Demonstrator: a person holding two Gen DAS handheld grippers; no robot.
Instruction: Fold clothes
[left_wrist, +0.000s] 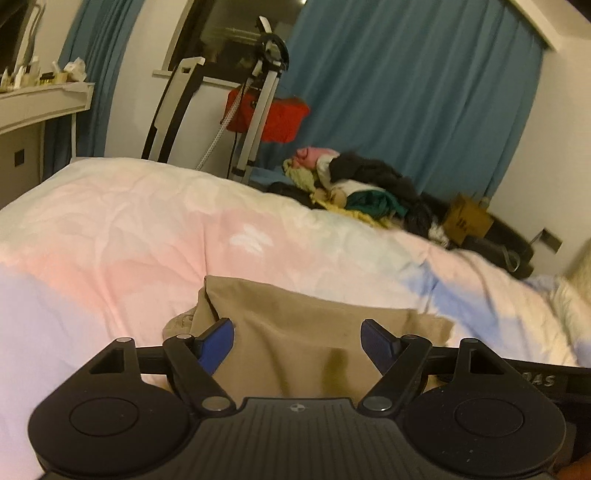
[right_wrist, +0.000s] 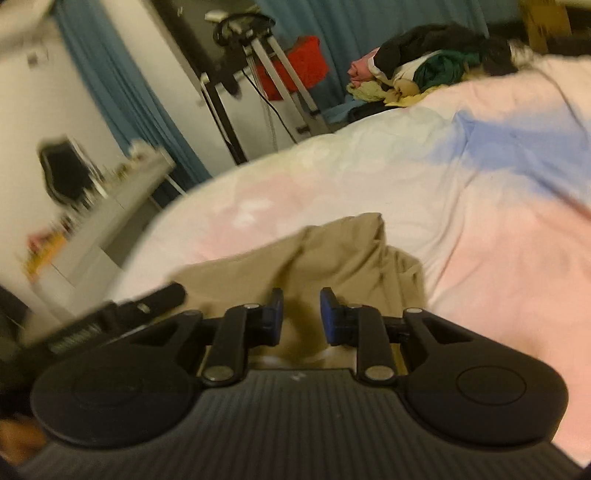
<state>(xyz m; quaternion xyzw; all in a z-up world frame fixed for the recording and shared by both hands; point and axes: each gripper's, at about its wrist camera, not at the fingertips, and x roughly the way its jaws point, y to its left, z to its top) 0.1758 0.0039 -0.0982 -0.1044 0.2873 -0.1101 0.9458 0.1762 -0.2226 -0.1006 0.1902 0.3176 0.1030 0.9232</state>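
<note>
A tan garment lies bunched on the pastel bedcover directly under both grippers. My left gripper hovers low over its near part, open, its blue pads wide apart with only flat cloth showing between them. In the right wrist view the same tan garment rises into a creased ridge ahead. My right gripper is over it with its blue pads a narrow gap apart. Tan cloth shows through that gap, and the pads do not visibly press on it.
A mixed pile of clothes lies at the far end of the bed beside a cardboard box. Behind are blue curtains, a metal stand with a red bag, and a cluttered white shelf at the left.
</note>
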